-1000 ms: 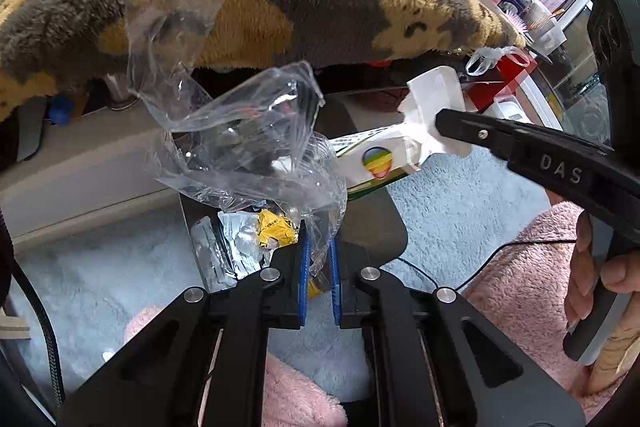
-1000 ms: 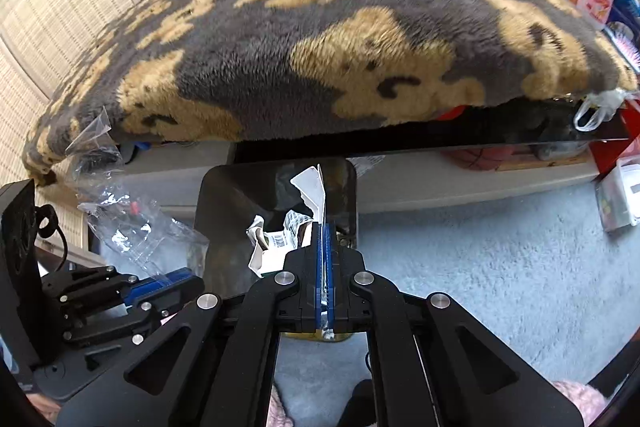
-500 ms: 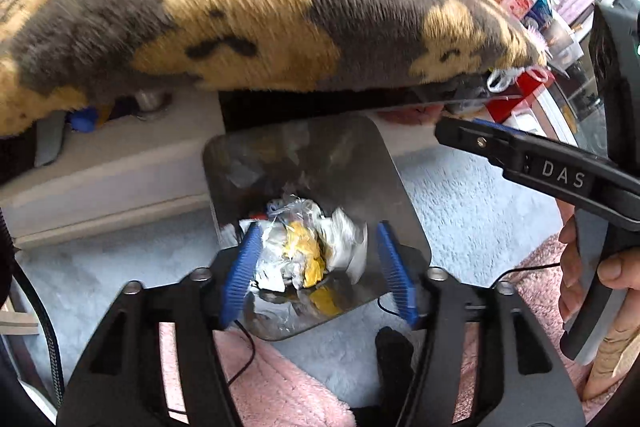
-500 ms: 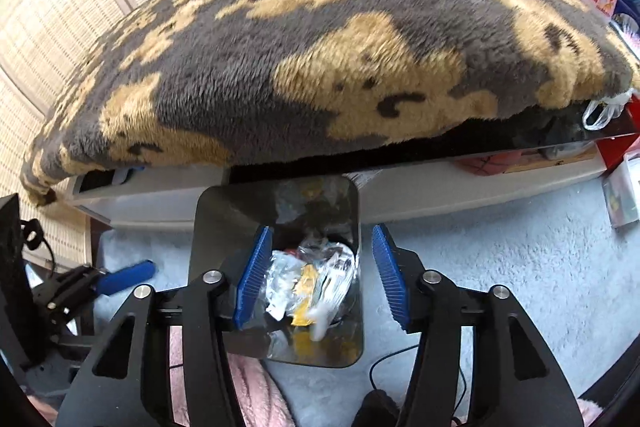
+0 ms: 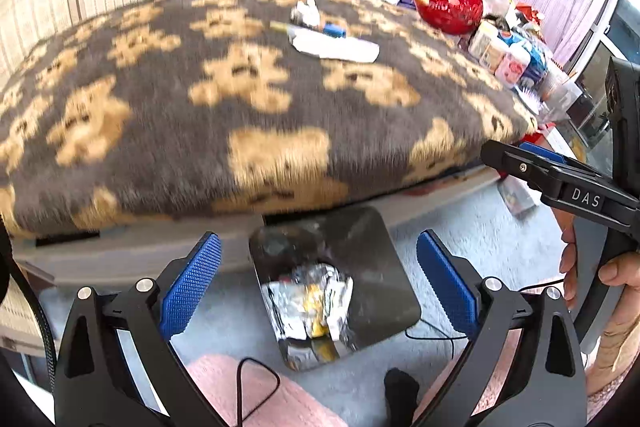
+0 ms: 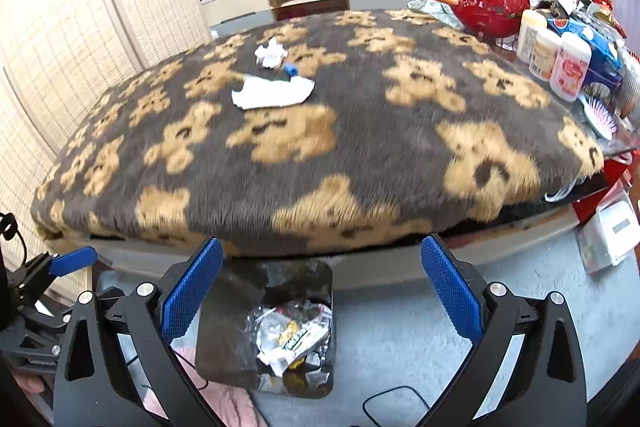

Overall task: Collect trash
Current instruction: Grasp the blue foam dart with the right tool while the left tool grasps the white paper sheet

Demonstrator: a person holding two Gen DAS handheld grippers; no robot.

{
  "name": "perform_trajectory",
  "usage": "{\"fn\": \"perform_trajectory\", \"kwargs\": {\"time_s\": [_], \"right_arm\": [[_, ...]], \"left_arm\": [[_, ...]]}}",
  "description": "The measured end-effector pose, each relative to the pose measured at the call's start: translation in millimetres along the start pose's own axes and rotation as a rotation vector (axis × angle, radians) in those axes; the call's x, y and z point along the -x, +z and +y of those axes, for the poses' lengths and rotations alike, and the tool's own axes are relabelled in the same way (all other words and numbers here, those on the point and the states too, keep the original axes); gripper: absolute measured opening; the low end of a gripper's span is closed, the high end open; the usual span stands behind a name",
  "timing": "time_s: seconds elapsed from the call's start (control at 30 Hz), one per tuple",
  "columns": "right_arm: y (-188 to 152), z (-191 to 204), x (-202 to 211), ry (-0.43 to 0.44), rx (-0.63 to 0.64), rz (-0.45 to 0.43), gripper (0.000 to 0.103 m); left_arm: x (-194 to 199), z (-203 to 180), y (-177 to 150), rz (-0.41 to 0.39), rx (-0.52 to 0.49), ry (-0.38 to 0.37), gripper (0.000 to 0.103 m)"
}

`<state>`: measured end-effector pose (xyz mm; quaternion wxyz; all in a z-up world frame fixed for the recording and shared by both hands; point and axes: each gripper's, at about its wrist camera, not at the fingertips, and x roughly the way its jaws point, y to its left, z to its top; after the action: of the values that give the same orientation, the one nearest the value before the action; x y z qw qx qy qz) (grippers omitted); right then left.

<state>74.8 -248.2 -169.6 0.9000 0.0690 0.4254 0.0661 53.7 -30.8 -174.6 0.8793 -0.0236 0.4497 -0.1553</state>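
Both grippers have lifted away from the trash bin, whose wrappers now lie below them on the floor. More trash, a white tissue, lies near the bench's far edge on the bear blanket. The left gripper and right gripper hover with fingers spread wide and empty.

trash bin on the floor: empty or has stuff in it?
Has stuff: the trash bin holds crumpled wrappers; its top is open.
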Motion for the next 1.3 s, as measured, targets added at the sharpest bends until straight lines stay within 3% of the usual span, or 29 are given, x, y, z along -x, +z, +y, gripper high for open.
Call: {"fn": "perform_trajectory", "kwargs": {"time_s": [0.37,0.7,0.9,1.1,1.17,1.23,1.3], "right_arm": [[55,0,-17,-0.011,-0.012,-0.029,0.1],[113,-10,-65,-0.011,-0.051,-0.028,0.1],[144,-4,-104,0.045,-0.051,-0.004,0.098],[162,5,-144,0.102,-0.039,0.037,0.071],[166,10,-159,0.114,-0.029,0.058,0.052],[168,14,-169,0.12,-0.016,0.07,0.041],[169,20,-180,0.128,-0.001,0.084,0.035]], "left_arm": [[-16,2,56,-0.048,-0.031,0.021,0.093],[-61,7,110,-0.042,-0.028,0.017,0.092],[-87,9,133,-0.032,-0.044,0.012,0.09],[-108,14,152,-0.03,-0.048,0.004,0.084],[-112,17,156,-0.031,-0.039,0.001,0.084],[-117,18,159,-0.027,-0.039,-0.001,0.084],[-122,20,162,-0.023,-0.042,0.003,0.084]]}}
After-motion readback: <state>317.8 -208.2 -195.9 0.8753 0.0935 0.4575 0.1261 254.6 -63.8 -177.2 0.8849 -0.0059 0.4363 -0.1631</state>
